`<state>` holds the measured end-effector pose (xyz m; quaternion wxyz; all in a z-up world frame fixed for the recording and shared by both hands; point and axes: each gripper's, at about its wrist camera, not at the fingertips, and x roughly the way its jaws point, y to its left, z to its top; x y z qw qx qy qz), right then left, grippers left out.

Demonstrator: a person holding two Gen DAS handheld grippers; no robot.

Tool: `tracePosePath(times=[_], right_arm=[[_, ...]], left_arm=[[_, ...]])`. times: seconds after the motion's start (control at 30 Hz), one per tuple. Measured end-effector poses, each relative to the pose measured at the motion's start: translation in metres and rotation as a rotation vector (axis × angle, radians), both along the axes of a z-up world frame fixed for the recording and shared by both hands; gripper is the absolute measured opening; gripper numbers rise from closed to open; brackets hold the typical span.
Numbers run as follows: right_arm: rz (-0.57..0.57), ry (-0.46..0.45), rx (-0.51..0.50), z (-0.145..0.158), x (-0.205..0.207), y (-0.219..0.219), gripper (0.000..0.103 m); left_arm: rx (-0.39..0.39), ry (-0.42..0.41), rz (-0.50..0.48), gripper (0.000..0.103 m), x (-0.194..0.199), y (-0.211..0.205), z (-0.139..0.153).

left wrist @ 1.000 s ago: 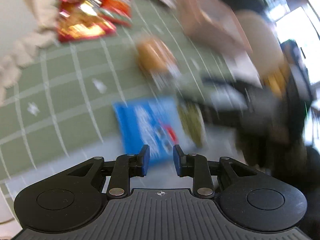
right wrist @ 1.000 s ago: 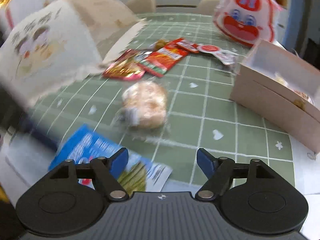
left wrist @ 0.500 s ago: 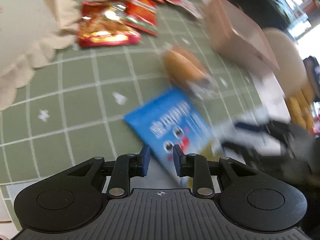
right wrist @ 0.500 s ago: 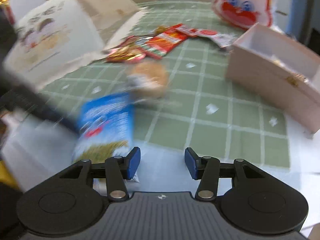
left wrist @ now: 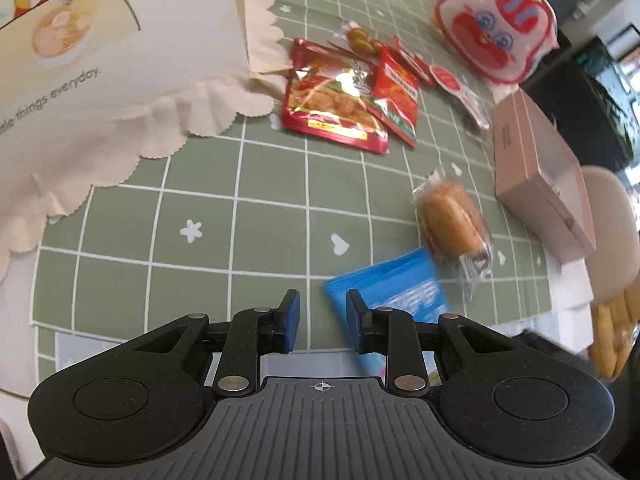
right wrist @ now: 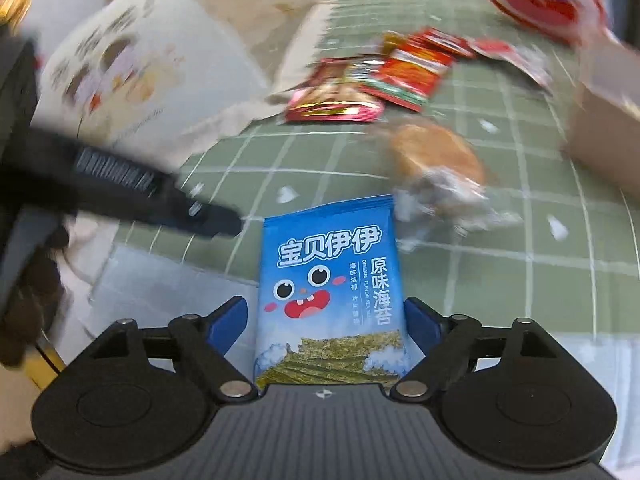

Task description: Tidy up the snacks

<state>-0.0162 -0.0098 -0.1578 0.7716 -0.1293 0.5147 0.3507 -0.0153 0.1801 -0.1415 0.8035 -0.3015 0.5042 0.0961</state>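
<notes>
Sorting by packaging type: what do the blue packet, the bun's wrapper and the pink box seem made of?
Blue packet: looks like printed plastic film, smooth, with a crimped top edge. Bun's wrapper: clear crinkly plastic, bun visible through it. Pink box: probably matte cardboard, with flat sides and sharp edges.

I work at a table under a green grid-patterned tablecloth (left wrist: 248,184), a beige chair (left wrist: 612,216) at its right edge, bright windows (left wrist: 628,60) beyond a dark far corner.
</notes>
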Motion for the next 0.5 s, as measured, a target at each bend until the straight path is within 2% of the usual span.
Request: tracePosePath(times=[0.1,0.2,0.3,0.4,0.5], right_arm=[[0.098,-0.088,-0.081,-0.003,-0.016,0.008,0.088],[0.110,-0.081,-0.067,0.003,-0.017,-0.009,0.080],[0.077,-0.085,-0.044,0.017,-0.015,-0.039,0.078],[0.010,-0.109,-0.102,0.025,-0.015,-0.073,0.078],[-0.074,-0.117,-0.147,0.029,-0.016,-0.101,0.078]], left_arm=[[-0.015,-0.007,-0.002,0.029,0.003,-0.004,0.000],[-0.026,-0.016,-0.023,0.029,0.007,-0.010,0.000],[-0.025,-0.024,-0.037,0.029,0.013,-0.015,0.000],[0.020,-0.055,-0.108,0.029,0.025,-0.029,0.006],[0.073,-0.145,-0.197,0.029,0.040,-0.050,0.024]])
